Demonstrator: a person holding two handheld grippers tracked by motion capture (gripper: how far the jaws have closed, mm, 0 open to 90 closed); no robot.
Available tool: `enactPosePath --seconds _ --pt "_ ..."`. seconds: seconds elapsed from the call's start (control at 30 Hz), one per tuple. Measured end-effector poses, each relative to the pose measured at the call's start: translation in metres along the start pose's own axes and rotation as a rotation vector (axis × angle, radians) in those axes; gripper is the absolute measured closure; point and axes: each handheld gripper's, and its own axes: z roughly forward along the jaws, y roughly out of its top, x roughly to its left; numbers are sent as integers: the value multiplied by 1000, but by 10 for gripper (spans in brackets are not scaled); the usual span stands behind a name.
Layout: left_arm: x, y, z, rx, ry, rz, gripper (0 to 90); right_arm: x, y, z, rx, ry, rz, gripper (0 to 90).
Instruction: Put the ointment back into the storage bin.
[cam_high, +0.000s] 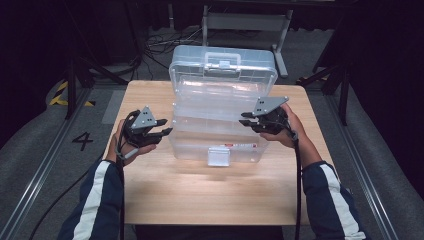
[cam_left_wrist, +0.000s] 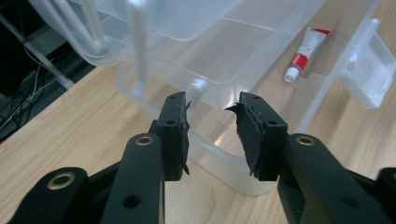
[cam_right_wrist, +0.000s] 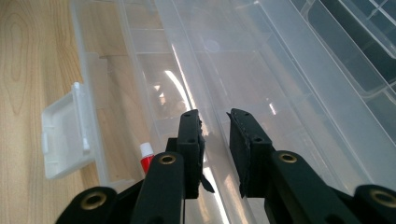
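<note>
A wooden bench (cam_high: 210, 190) stood on grey flooring amid dark stands, bearing an open clear storage box (cam_high: 220, 125) mid-bench, flanked by the left gripper (cam_high: 162, 127) and right gripper (cam_high: 246, 119), both gaping empty, a red-and-white tube (cam_left_wrist: 306, 52) inside.

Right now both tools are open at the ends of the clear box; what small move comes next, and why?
Probably close the right tool on the inner tray's edge. In the right gripper view its open jaws already straddle that rim, while the left tool hangs open at the box's other end. The tray covers the red-and-white tube in the bottom, so lifting it seems the aim.
</note>
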Motion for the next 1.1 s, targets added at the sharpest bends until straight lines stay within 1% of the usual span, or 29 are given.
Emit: enactPosePath --seconds 0.03,0.13,0.17,0.23,0.3,0.33,0.37,0.43,0.47,0.53,0.6,0.63,0.7,0.8,0.9,0.97,1.03,1.1 --pt "2 0 0 -4 0 -9 663 0 0 0 0 1 0 748" --pt "8 1 -2 -8 8 -20 681 1 0 0 -3 -1 -3 748" --pt "11 2 -3 -11 17 -25 696 1 -1 0 -4 -1 -1 748" --pt "15 4 -5 -21 19 -32 730 1 -1 0 -4 -2 -1 747" --pt "19 8 -7 -33 35 -57 750 2 -1 0 -5 -3 0 746" --pt "19 8 -7 -33 35 -57 771 2 -1 0 -5 -3 0 746" --pt "22 11 -8 -33 45 -66 771 2 -1 0 -4 -4 0 746" --pt "27 16 -10 -24 79 -87 811 2 -1 0 -3 -2 0 746" --pt "28 17 -10 -32 78 -95 825 2 -1 0 -3 -3 1 745" --pt "30 21 -10 -31 86 -87 863 3 -1 0 -2 -2 3 745" --pt "32 25 -8 -42 91 -88 894 3 -1 0 -2 -1 3 744" --pt "33 28 -7 -46 102 -94 897 3 -1 0 -2 -1 4 744" --pt "36 32 -5 -59 102 -100 899 3 -1 0 -2 0 2 744" --pt "37 37 -1 -63 109 -95 900 3 -2 0 -2 -2 1 743" --pt "40 44 3 -77 105 -96 900 3 -2 0 -2 -2 0 742" --pt "41 49 6 -99 98 -103 900 3 -2 0 -4 -3 1 742" --pt "41 51 6 -103 98 -106 900 4 -2 0 -4 -1 0 742" --pt "44 58 9 -125 97 -111 900 4 -3 0 -4 1 0 742"
